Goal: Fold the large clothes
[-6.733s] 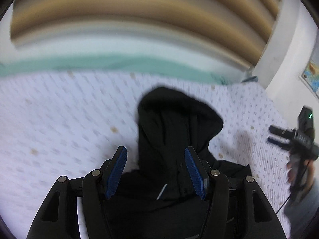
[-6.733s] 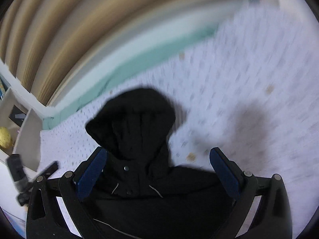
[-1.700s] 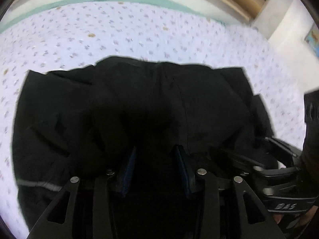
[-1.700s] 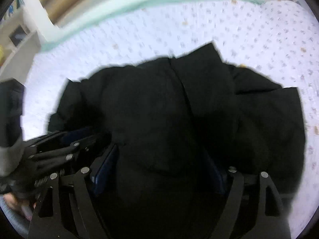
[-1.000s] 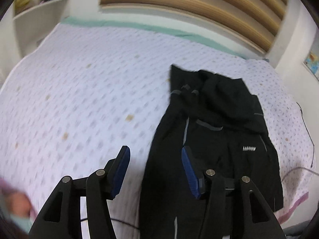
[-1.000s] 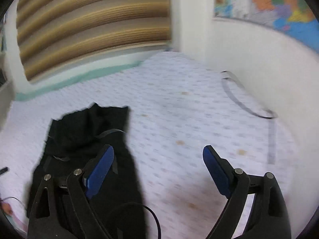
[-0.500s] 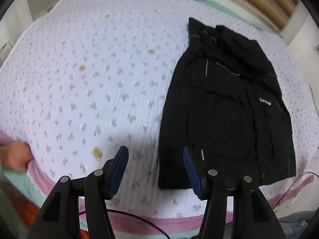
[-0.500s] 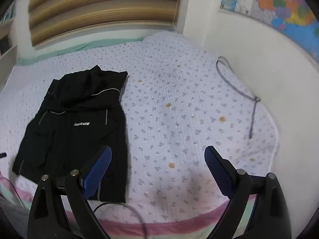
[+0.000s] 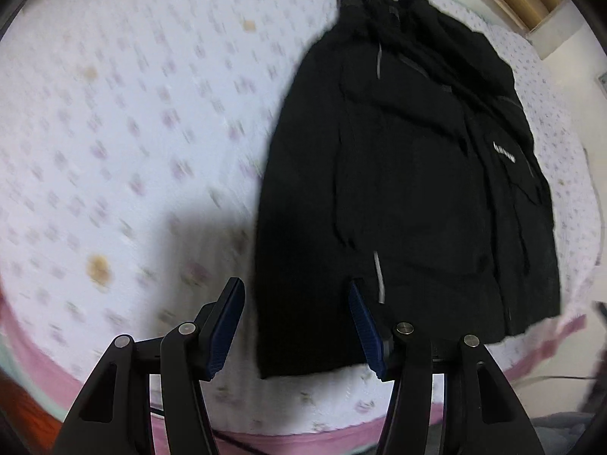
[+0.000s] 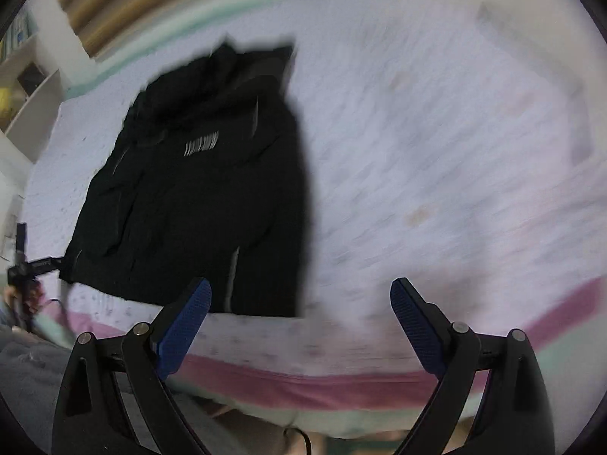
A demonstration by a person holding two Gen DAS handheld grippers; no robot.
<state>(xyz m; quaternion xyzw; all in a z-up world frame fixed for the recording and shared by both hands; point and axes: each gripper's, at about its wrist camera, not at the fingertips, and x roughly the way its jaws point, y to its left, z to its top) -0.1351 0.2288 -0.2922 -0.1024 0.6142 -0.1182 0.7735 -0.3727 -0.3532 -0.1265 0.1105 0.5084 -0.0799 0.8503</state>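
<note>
A black jacket (image 9: 409,174) lies spread flat on the bed (image 9: 125,113), folded lengthwise into a long panel, its hood end toward the striped headboard (image 10: 125,11) and its hem near the pink-edged foot of the flowered sheet. Grey reflective strips and a small white logo show on its upper face.

The left gripper (image 9: 296,322) hovers above the hem corner with its jaws released and nothing between them. In the left wrist view, the jacket's near left corner sits in the gap between the blue pads (image 9: 227,322), and the rest of the garment stretches away ahead and to the right. No fabric is pinched.

The right gripper (image 10: 299,326) is likewise spread wide and empty. In its view the jacket (image 10: 205,189) lies ahead and to the left: the hem's right corner falls just above the gap beside the left pad, while the right pad is over bare sheet (image 10: 436,151). The picture is blurred, so I cannot tell whether the pads touch the bed. At the far left edge of this view the other gripper (image 10: 30,265) appears beside the hem.
</note>
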